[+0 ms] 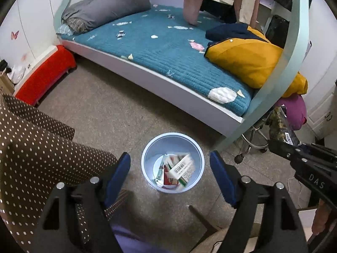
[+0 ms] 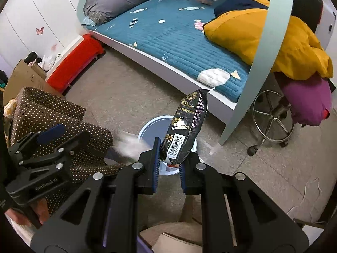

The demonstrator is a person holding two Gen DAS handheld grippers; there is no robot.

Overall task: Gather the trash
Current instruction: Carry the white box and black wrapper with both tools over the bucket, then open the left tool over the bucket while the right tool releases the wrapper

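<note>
Holding a black snack packet (image 2: 186,126) above the pale blue wastebasket (image 1: 145,158) on the floor beside the bed (image 1: 168,48).
The right gripper (image 2: 168,166) is clamped on the packet's lower end; the left gripper (image 1: 170,177) stands wide apart and empty over the bin, where a white barcoded box (image 1: 181,165) lies blurred among other cartons.

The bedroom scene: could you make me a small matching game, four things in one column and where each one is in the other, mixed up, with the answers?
Things:
1. black snack bag
2. white box
3. yellow jacket
4. red bench

Places:
A. on the floor by the wall, beside the bed
B. pinched in the right hand-held gripper
C. on the blue bed cover
D. inside the pale blue bin

Pairs: 1-B, 2-D, 3-C, 4-A
</note>
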